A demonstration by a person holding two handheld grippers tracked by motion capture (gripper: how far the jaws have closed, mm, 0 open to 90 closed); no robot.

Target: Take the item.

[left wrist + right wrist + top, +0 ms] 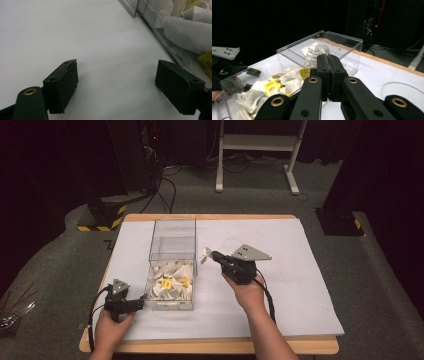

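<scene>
One crumpled tea bag (315, 51) is pinched at the tips of the right gripper (216, 255), whose jaws are clenched on it just outside the clear box's (172, 227) right wall, near rim height. The box runs lengthwise away from the person and lies to that gripper's left; its near end holds a heap of tea bags (171, 283), too tangled to count. The left gripper (141, 304) rests released and empty at the box's near left corner, on the one white table (295, 270).

From overhead we're looking forward and down at the whole table (280, 285). Both gripper cams sit low and close, and all three catch the clear box (172, 265) (160, 30) (294, 60).
</scene>
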